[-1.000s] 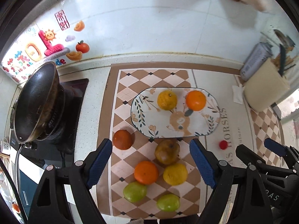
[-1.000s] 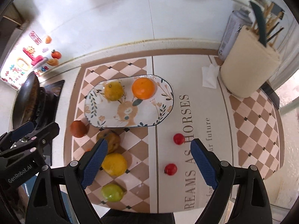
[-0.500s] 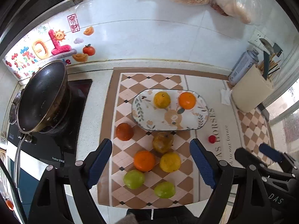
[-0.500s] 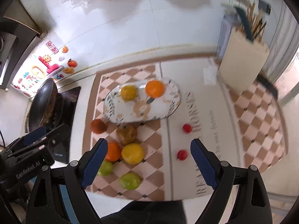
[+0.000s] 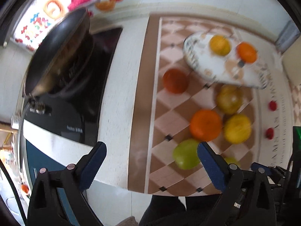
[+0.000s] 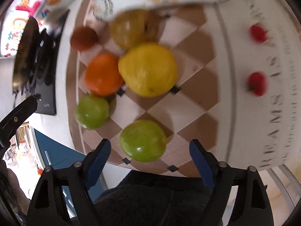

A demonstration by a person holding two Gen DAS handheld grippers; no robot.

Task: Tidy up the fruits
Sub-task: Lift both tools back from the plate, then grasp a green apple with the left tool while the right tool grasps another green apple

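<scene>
Left wrist view: looks steeply down from above the counter's front edge, mat left of centre.
Right wrist view: steeply down, closer.
Shared: orange (image 5: 205,124), yellow fruit (image 6: 148,69), plate (image 5: 216,69).

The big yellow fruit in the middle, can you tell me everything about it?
The yellow fruit is round, plump and smooth-looking, with a small dark dot near its lower side. It lies on the brown-and-white checkered mat, pressed up beside the orange fruit on its left. A yellow-green fruit sits just behind it. Nothing is gripping it. The picture is blurry, so finer skin detail is unclear.
</scene>
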